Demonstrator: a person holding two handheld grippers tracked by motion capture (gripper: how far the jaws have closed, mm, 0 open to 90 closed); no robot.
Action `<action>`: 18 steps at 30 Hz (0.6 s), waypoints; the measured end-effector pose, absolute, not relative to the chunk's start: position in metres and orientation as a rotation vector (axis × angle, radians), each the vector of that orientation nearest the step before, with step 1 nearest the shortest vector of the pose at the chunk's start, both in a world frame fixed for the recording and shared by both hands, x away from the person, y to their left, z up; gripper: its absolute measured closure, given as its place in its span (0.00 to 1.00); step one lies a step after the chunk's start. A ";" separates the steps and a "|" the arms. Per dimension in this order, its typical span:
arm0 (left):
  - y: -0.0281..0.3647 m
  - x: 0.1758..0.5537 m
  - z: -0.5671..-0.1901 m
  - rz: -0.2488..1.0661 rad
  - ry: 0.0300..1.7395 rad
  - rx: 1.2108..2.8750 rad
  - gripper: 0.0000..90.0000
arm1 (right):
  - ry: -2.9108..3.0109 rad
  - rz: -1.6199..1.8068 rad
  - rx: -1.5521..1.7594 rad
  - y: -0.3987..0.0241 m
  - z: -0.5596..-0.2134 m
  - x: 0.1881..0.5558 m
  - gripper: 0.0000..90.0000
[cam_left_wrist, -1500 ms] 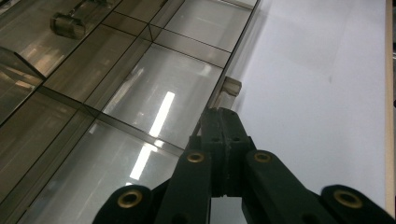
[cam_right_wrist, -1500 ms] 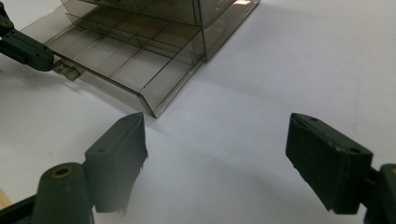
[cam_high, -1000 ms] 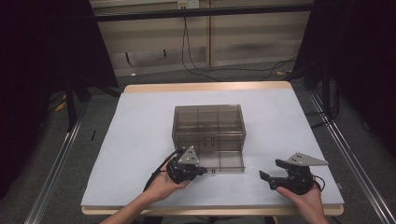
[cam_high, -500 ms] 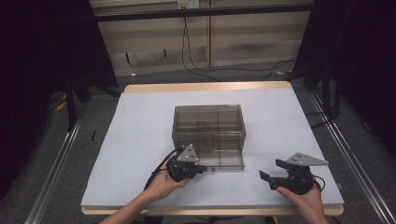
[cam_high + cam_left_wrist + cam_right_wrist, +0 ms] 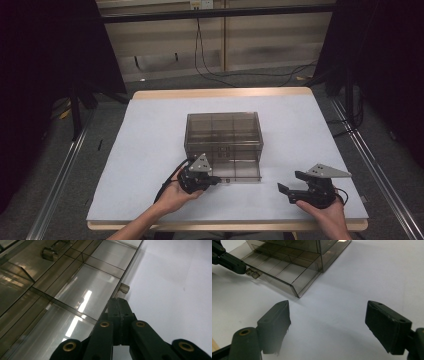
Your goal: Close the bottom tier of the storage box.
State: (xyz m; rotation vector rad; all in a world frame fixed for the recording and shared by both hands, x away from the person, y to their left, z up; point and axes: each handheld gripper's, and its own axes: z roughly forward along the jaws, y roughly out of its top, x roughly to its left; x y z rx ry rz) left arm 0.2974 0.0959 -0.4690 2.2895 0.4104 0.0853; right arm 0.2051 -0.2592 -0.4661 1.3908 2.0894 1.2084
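At frame centre sits the smoky transparent plastic compartment box (image 5: 224,137) — probably light, rigid, slippery — its flap's front edge pinched between the left gripper (image 5: 216,180)'s closed jaws, while the right gripper (image 5: 288,183) — jaws wide, empty — hovers lower right.

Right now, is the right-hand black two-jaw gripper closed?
No, the right gripper has its jaws spread wide over bare white table.

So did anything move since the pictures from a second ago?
Nothing visibly moved. The left claw is still shut at the front edge of the clear brown box's folded-down flap, and the right claw still waits open on the white table, off to the right of the box.
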 end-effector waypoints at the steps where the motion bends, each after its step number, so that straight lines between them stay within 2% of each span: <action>1: 0.096 0.298 -0.469 0.085 0.412 2.292 1.00 | 2.089 1.207 1.391 -0.259 -0.466 0.205 0.22; 18: 0.098 0.301 -0.469 0.109 0.410 2.302 1.00 | 2.097 1.201 1.395 -0.259 -0.466 0.206 0.22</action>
